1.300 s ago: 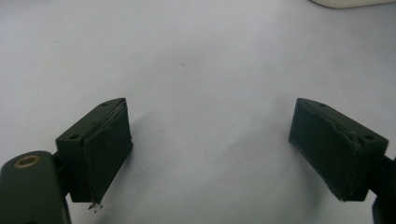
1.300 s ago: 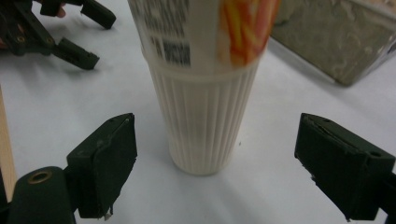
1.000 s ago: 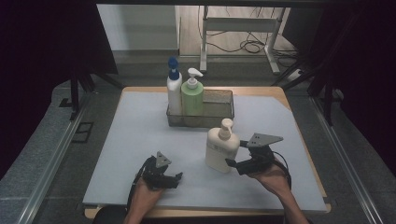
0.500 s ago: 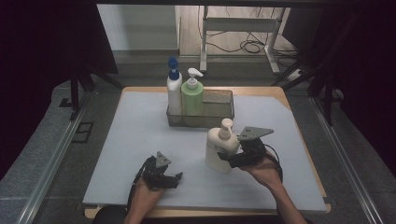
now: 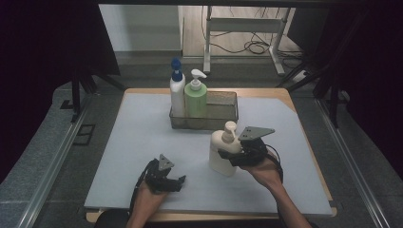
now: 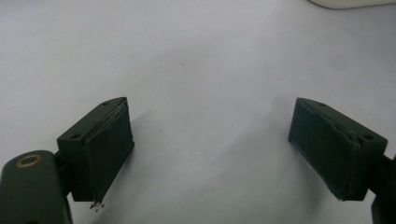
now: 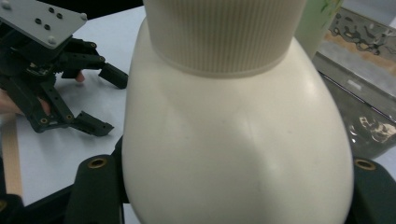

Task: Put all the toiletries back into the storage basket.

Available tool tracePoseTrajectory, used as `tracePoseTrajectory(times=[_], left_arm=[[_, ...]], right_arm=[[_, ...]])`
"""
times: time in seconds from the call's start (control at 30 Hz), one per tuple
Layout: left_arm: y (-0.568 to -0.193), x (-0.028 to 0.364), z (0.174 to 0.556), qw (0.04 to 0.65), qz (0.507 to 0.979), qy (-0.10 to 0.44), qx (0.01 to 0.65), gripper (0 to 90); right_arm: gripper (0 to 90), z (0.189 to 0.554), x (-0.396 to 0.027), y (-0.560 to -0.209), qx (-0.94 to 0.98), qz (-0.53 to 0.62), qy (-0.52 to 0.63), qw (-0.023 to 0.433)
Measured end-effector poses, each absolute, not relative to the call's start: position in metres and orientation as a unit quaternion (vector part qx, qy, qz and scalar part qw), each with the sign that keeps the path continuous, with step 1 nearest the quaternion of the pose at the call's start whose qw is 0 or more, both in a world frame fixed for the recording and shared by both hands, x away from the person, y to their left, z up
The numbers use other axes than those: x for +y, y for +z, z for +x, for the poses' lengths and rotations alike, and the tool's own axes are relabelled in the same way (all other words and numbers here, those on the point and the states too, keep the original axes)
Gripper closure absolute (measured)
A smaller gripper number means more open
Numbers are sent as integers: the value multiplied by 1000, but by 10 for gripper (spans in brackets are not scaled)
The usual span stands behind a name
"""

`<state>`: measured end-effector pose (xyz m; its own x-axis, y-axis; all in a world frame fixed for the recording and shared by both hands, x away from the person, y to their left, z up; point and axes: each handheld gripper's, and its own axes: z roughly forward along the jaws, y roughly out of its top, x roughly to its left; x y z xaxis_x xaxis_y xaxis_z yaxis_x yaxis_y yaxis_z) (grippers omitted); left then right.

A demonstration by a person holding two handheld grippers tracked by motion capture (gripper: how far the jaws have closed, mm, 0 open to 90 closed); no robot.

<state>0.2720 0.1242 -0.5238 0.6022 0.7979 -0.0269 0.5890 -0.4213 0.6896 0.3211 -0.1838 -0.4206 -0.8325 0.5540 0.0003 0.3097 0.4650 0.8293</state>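
A cream pump bottle (image 5: 219, 160) stands upright on the white mat, in front of the basket. My right gripper (image 5: 226, 156) reaches it from the right. Its jaws have just been closing, and they now press on both sides of the bottle's shoulder. In the right gripper view the cream bottle (image 7: 233, 140) bulges between the two jaw arms. My left gripper (image 5: 179, 182) rests low on the mat at the front left, open. Bare mat lies between its pads (image 6: 109, 149) in the left gripper view.
A dark mesh basket (image 5: 223, 111) sits at the back middle of the mat (image 5: 133, 137), holding a white bottle with a blue cap (image 5: 177, 92) and a green pump bottle (image 5: 195, 97). The right half of the basket is free. The table's wooden edge (image 5: 304, 118) frames the mat.
My right gripper has moved left up to the cream bottle, and its jaws have closed around it. The bottle still stands in place. The left gripper has not moved.
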Motion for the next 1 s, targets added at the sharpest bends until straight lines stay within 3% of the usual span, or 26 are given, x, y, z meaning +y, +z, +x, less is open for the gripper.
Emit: tracePoseTrajectory(times=[1.0], left_arm=[[-524,124,272,340,828,155,419,129]], right_arm=[[374,345,-180,-378,836,286,439,163]])
